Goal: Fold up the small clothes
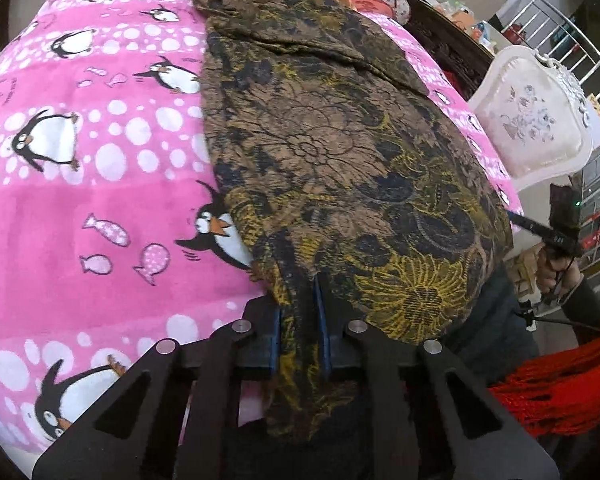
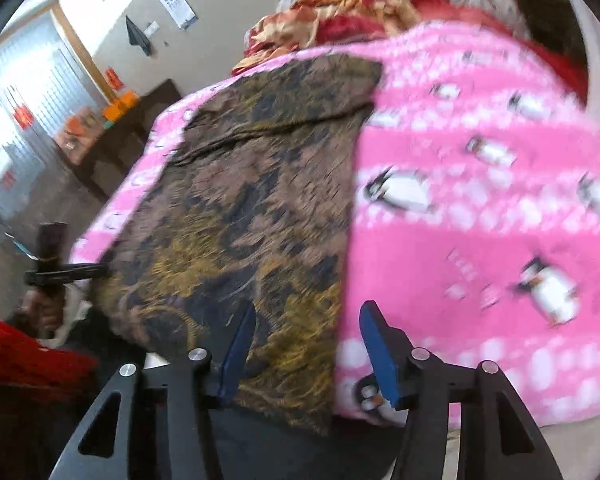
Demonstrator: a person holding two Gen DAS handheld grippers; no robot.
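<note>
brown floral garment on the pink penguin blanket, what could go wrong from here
1. Only the left hand-held gripper pinches the brown floral garment, by one bunched fold at its near edge; pulling from there may drag or crumple the cloth instead of folding it cleanly.
2. The right hand-held gripper is open over the garment's near edge, so that side is loose and could skew the fold.
3. The fleecy pink blanket might shift along with it.

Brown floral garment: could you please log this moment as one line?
left claw: shut on brown floral garment near edge | right claw: open over near corner | garment: flat on pink penguin blanket
</note>
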